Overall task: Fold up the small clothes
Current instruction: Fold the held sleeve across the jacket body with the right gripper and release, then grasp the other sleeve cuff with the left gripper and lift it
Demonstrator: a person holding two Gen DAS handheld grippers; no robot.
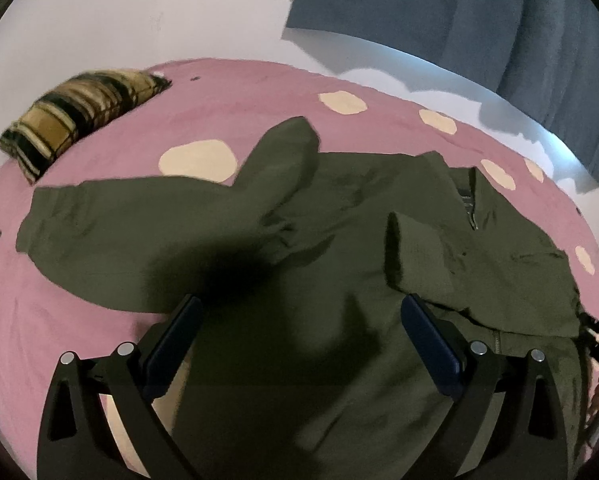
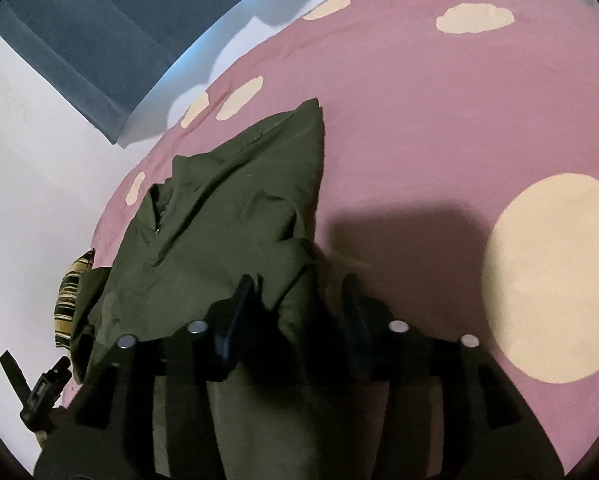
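Note:
An olive green zip jacket (image 1: pixel 339 216) lies spread on a pink bed sheet with cream spots (image 1: pixel 99 320). One sleeve lies out to the left, another fold points up at the middle. My left gripper (image 1: pixel 299 312) is open, hovering over the jacket's lower part, empty. In the right wrist view the jacket (image 2: pixel 227 216) lies left of centre, with a fold of it bunched between the fingers. My right gripper (image 2: pixel 299 292) has its jaws part closed around that fabric. The other gripper (image 2: pixel 39 392) shows at the lower left.
A striped yellow and black pillow (image 1: pixel 79 116) lies at the bed's far left corner. A blue curtain (image 1: pixel 479 32) hangs on the white wall behind. The bed edge runs along the wall (image 2: pixel 39 184). Bare pink sheet (image 2: pixel 459 120) extends to the right of the jacket.

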